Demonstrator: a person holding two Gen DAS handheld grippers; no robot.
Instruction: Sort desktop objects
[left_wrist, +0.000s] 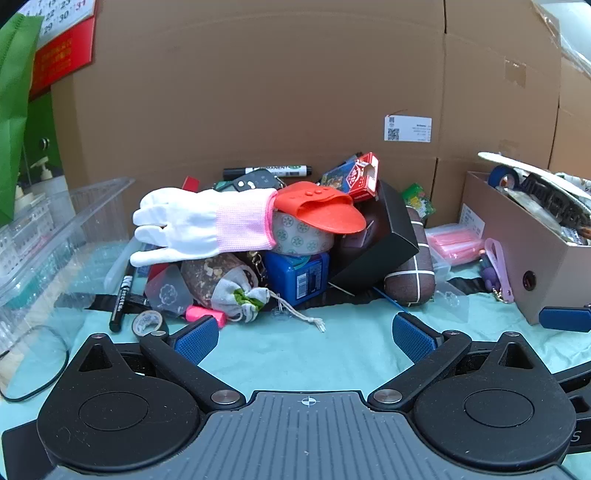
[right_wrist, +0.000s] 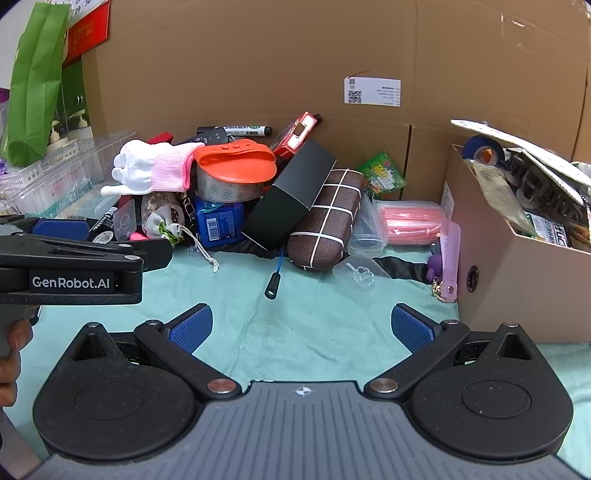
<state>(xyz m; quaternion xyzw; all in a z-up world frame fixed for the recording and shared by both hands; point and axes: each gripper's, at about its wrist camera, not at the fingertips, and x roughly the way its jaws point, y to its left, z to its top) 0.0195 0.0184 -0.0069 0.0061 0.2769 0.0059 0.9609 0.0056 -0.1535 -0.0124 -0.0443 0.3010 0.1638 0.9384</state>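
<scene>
Left gripper (left_wrist: 306, 338) wide, nothing between its blue pads; right gripper (right_wrist: 303, 326) likewise wide and empty; both hover over the teal cloth (right_wrist: 295, 325); the pile of desktop objects (left_wrist: 295, 240) sits mid-frame against the cardboard wall (left_wrist: 258, 92), white glove (left_wrist: 184, 225) draped at its left

Heaped clutter against cardboard: white-pink glove (left_wrist: 199, 225) draped atop, orange cap (left_wrist: 319, 212) on tape roll (left_wrist: 301, 236).

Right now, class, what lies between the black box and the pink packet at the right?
The brown grid-patterned case leans there, black box on its left, pink packet on its right, with a clear bag against the packet. The right wrist view shows it best.
</scene>
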